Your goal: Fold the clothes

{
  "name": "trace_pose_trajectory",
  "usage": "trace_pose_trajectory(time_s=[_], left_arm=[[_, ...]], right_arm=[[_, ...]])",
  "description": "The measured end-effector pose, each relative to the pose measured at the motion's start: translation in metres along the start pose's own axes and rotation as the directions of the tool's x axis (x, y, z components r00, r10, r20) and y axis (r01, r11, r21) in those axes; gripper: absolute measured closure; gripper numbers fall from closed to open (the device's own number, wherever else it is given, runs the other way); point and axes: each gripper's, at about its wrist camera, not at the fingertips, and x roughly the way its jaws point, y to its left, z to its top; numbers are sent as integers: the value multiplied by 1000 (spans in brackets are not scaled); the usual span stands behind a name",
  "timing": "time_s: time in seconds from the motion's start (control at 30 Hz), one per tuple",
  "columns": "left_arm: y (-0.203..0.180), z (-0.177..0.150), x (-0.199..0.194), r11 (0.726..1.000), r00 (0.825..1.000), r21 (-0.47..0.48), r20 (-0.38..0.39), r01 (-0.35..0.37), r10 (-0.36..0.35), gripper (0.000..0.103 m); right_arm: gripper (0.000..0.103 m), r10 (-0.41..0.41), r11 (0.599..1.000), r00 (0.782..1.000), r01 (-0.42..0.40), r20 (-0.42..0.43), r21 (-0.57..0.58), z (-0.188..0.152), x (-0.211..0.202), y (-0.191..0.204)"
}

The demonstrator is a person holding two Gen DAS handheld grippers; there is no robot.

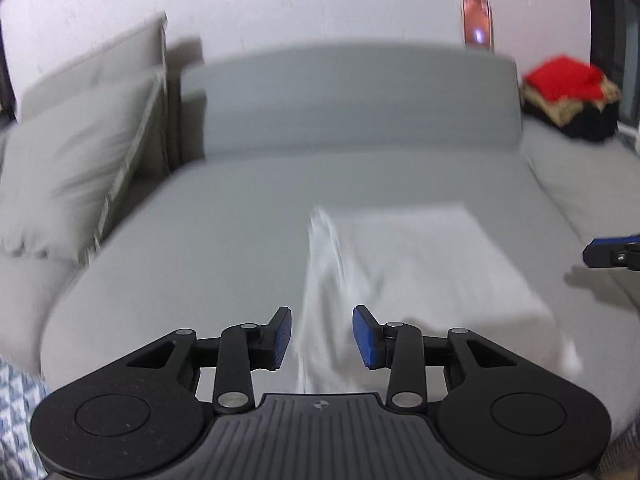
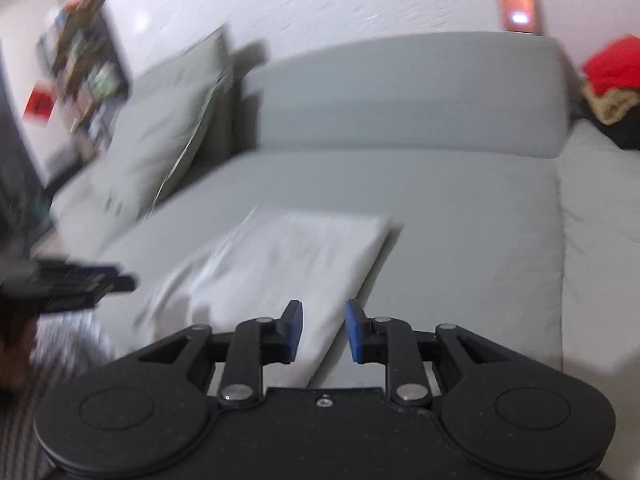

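Left gripper: the left gripper (image 1: 322,336) is nearest the lens in the left wrist view, fingers spread with nothing between them, over the front edge of the sofa seat (image 1: 200,240).
Right gripper: the right gripper (image 2: 324,332) is likewise spread and holds nothing, near the same front edge.
Cloth position: the white cloth (image 1: 420,268) lies flat on the seat, its near end reaching the front edge, straight ahead of both grippers.
Long axis: it runs from the front edge toward the backrest (image 1: 360,96).
Sides: the left gripper faces the rumpled left edge, the right gripper the crisp right edge; each is nearest its own side.
Fold state: the rectangle looks at least partly folded; whether more folds are due I cannot tell, as blur hides the layers.
Count, grippers: two.
Count, white cloths: one.
Count, pillows: two, at the seat's left end (image 1: 80,152).
Count, clothes piles: one pile (image 1: 568,92), red on top, at the far right corner, well apart from the cloth.
Other: a lit phone (image 1: 476,22) stands above the backrest.
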Motion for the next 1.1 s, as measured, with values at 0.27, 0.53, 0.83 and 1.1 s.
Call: trace_pose_trajectory(time_s=[0.27, 0.53, 0.83, 1.1], left_arm=[[-42, 47, 105, 989, 987, 32, -66, 147, -145, 75], [-15, 42, 197, 988, 977, -116, -176, 99, -118, 81], [16, 43, 201, 922, 926, -158, -199, -353, 321, 73], [29, 32, 127, 934, 984, -322, -134, -154, 116, 72]], right_arm=[[89, 186, 914, 982, -178, 12, 365, 19, 100, -29], [103, 77, 853, 995, -98, 62, 512, 18, 164, -61], [103, -128, 763, 986, 29, 108, 646, 15, 204, -88], [82, -128, 838, 991, 83, 46, 539, 13, 138, -60]])
